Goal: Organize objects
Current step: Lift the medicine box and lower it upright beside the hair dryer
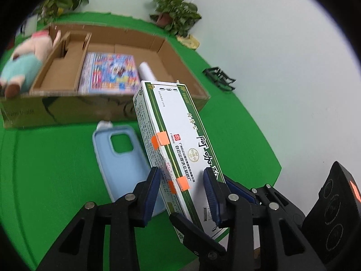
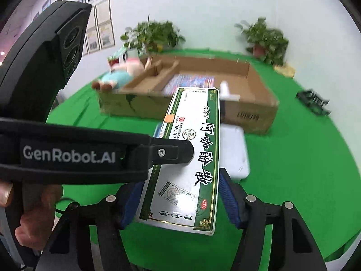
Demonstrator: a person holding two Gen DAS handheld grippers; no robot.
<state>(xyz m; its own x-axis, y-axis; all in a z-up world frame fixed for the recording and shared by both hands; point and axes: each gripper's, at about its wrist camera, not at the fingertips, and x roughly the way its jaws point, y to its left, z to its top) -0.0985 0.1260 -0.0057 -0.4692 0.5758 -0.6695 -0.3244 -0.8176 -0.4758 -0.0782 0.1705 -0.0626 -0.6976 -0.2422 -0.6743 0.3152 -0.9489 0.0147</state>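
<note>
A long white-and-green medicine carton [image 1: 180,135] [image 2: 194,158] hangs tilted above the green tablecloth, its far end pointing at the cardboard tray. My left gripper [image 1: 182,192] is shut on its near part across the thin side; in the right wrist view one of its fingers [image 2: 176,152] lies on the carton's top face. My right gripper [image 2: 180,198] is shut on the near end across the width, blue pads against both long edges. One of its black fingers [image 1: 196,237] shows under the carton in the left wrist view.
Behind the carton is a cardboard tray [image 1: 169,52] [image 2: 259,83] holding a colourful book [image 1: 108,72] and a white roll [image 1: 146,70]. A plush toy [image 1: 22,61] leans on its left corner. Below the carton lie a blue phone case [image 1: 121,164] and a white container [image 2: 234,151]. A black rack [image 2: 313,101] sits right.
</note>
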